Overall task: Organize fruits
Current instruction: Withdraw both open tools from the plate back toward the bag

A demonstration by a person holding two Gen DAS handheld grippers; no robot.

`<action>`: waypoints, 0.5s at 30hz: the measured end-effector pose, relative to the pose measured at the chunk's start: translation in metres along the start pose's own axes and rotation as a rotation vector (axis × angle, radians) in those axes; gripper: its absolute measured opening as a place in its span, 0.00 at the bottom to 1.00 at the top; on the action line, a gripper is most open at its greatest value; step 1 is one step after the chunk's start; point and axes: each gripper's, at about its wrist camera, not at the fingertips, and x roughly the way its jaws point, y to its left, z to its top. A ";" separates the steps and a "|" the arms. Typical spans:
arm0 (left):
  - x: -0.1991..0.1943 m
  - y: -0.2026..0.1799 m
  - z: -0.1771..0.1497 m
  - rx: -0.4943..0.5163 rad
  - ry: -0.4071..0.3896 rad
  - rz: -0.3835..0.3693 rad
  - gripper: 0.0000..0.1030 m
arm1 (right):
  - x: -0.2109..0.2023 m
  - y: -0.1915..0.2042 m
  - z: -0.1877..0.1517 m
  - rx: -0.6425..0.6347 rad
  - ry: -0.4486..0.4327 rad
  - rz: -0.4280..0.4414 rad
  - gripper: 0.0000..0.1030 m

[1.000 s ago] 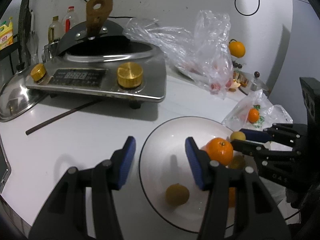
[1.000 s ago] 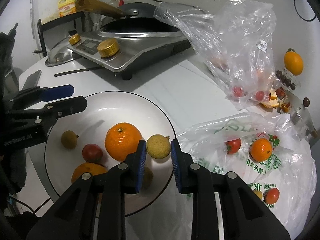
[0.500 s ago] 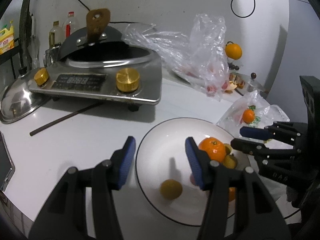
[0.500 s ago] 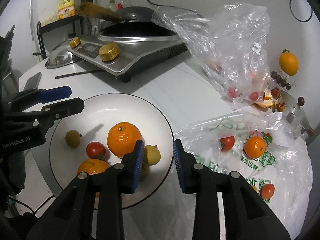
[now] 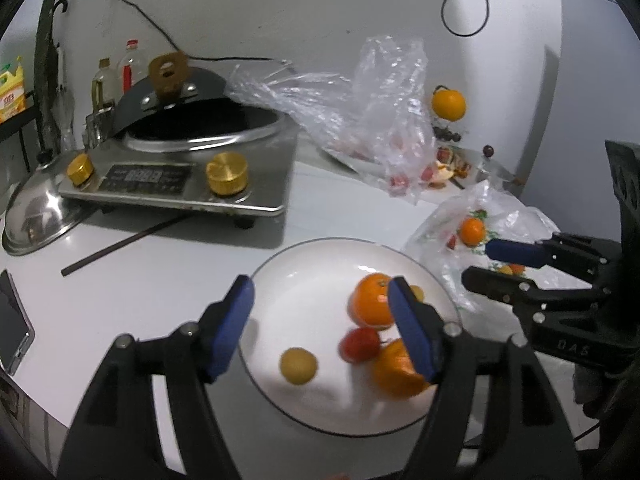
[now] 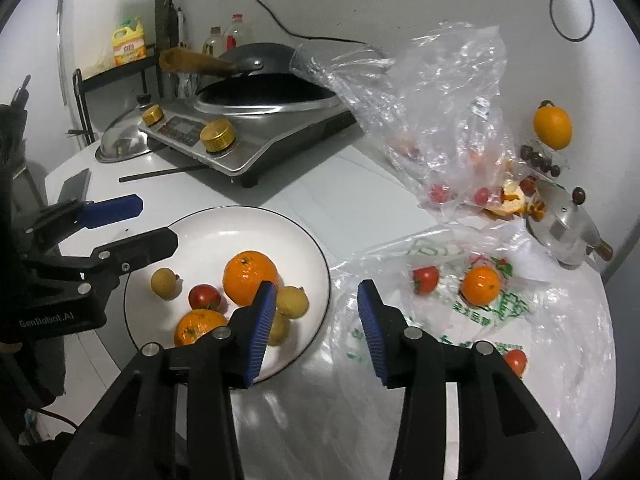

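- Fruits lie on a round white plate with a dark rim (image 6: 224,216) at the front of the white countertop (image 6: 344,184); others sit in a printed clear plastic bag (image 6: 560,320) just right of the plate.
- Left hand-held gripper (image 5: 320,320): hovers level over the plate's near side, jaws wide apart, gripping nothing.
- Right hand-held gripper (image 6: 316,320): poised above the plate's right rim and the bag's edge, jaws parted, empty.
- Large orange (image 6: 250,278): mid-plate, touching a pale yellow round fruit (image 6: 294,300).
- Second orange (image 6: 198,326): nearer the front rim.
- Red tomato (image 6: 205,297): between the two oranges.
- Small tan round fruit (image 6: 164,283): apart, on the plate's left.
- Bagged orange (image 6: 480,286) and bagged red tomato (image 6: 426,278): side by side.
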 end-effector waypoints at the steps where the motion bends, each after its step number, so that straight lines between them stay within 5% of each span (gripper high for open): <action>1: -0.001 -0.003 0.000 0.004 -0.001 -0.003 0.69 | -0.004 -0.002 -0.002 0.004 -0.004 -0.003 0.44; 15: -0.015 -0.043 0.005 0.034 -0.007 0.013 0.69 | -0.039 -0.023 -0.014 0.040 -0.060 -0.016 0.44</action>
